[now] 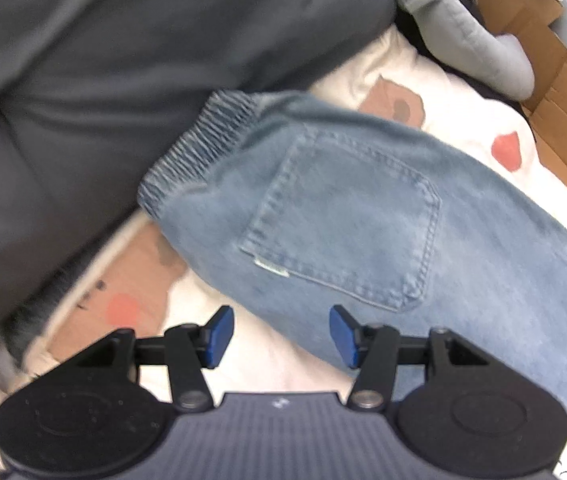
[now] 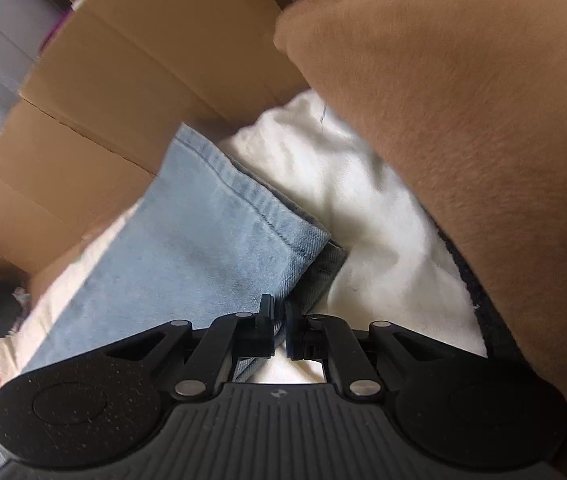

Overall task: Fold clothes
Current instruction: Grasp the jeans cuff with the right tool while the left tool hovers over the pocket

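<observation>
Two grippers are in my hands, and they differ: my right gripper (image 2: pixel 279 326) has its jaws pinched nearly together on a fold of the jeans (image 2: pixel 187 248) near the hem corner, denim caught between the black fingers, while my left gripper (image 1: pixel 279 334) hangs with its blue pads (image 1: pixel 219 334) apart and nothing between them, poised over the edge of the jeans (image 1: pixel 363 216) just below the back pocket (image 1: pixel 347 220). Outward from the left one, the elastic waistband (image 1: pixel 199 152) lies up against a dark grey cushion (image 1: pixel 123 60) — the denim itself is spread on a cream blanket (image 1: pixel 267 360) printed with brown and red shapes. Outward from the right one, the leg runs toward a cardboard box (image 2: pixel 123 80), white fleece (image 2: pixel 363 216) lies beside it, and a tan plush cushion (image 2: pixel 463 100) fills the right side — blur softens the edges
</observation>
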Demonstrator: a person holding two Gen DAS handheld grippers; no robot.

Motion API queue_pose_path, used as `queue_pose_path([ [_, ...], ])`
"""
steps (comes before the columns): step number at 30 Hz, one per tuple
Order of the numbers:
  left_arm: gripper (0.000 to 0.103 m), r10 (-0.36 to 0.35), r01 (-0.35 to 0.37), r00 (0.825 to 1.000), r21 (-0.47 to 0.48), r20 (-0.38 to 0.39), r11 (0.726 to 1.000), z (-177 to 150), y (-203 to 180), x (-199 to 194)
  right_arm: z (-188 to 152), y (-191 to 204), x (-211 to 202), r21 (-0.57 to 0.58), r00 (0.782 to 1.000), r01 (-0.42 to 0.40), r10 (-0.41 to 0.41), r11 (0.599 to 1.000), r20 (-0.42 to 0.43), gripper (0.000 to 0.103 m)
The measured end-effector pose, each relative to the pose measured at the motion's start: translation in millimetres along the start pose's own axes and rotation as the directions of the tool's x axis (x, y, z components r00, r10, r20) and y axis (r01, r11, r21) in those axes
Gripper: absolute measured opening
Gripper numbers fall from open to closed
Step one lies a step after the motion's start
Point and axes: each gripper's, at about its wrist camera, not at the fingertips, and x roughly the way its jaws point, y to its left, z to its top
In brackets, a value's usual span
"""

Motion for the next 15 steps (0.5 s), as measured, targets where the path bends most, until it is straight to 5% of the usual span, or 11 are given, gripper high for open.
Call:
queue_pose_path([
  [5, 0.056, -0.034, 0.034, 0.999, 0.009, -0.022, 0.999, -11.4, -10.0, 7.5, -10.7, -1.3, -3.1, 0.060, 0.998, -0.049, 0.050, 0.997, -0.024, 0.032],
  [8, 0.064, -0.045, 0.045, 0.999, 0.005, -0.012, 0.999, -16.0, -12.9, 3.7, -20.2, -5.6, -0.9, 0.114, 0.996, -0.069, 0.075, 0.991, -0.045, 0.035],
  [15, 0.064, -0.106, 0.105, 0.994, -0.043, -0.020, 0.994, -28.6, -27.6, 9.6, -34.0, -23.3, 7.2, 0.278, 0.987, -0.127, 0.150, 0.952, -0.060, 0.035],
])
